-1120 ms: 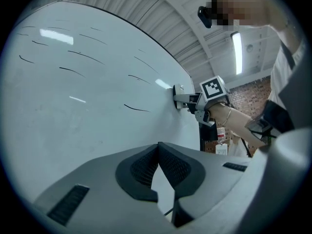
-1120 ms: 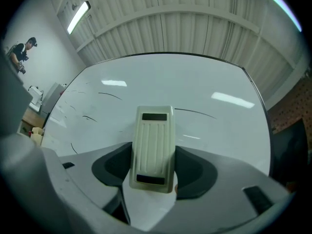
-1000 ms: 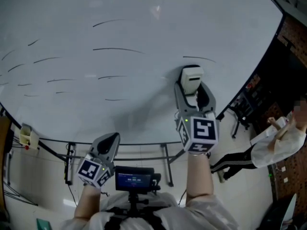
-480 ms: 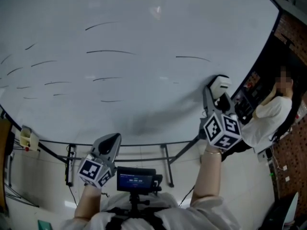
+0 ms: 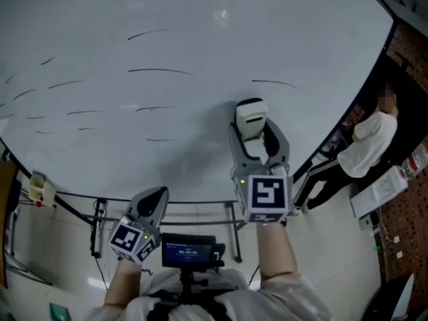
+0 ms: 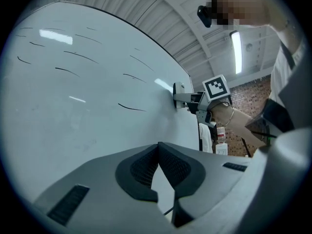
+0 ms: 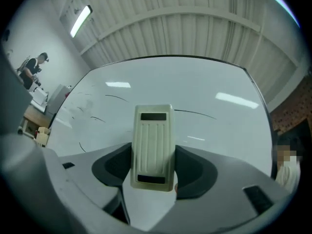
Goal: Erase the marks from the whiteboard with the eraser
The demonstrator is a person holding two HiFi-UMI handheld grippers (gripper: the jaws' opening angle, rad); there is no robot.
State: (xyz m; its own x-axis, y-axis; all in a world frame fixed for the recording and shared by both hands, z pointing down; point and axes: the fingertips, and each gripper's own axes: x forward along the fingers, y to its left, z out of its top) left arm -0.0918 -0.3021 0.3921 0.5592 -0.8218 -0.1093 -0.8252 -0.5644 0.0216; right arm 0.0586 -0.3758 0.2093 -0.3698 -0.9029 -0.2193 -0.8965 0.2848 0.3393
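A large whiteboard (image 5: 200, 25) fills the head view and carries several thin black marks (image 5: 160, 70). My right gripper (image 5: 253, 129) is shut on a cream eraser (image 5: 251, 118) and holds it against the board's lower middle, below one mark (image 5: 274, 83). In the right gripper view the eraser (image 7: 153, 145) stands upright between the jaws, with a mark (image 7: 195, 113) just beyond it. My left gripper (image 5: 152, 198) hangs low beneath the board's bottom edge, shut with nothing in it. The left gripper view shows the board (image 6: 73, 101) and the right gripper (image 6: 183, 98) at its surface.
The board's metal stand legs (image 5: 231, 216) run under its bottom edge. A person in white (image 5: 364, 146) stands at the right beyond the board's edge. A small tray with objects (image 5: 37, 189) sits at the lower left. A camera rig (image 5: 190, 251) is at my chest.
My right gripper swung with the eraser from the board's lower middle out to the right edge, then back left to the lower middle. The left gripper stayed still. The person at the right shifted.
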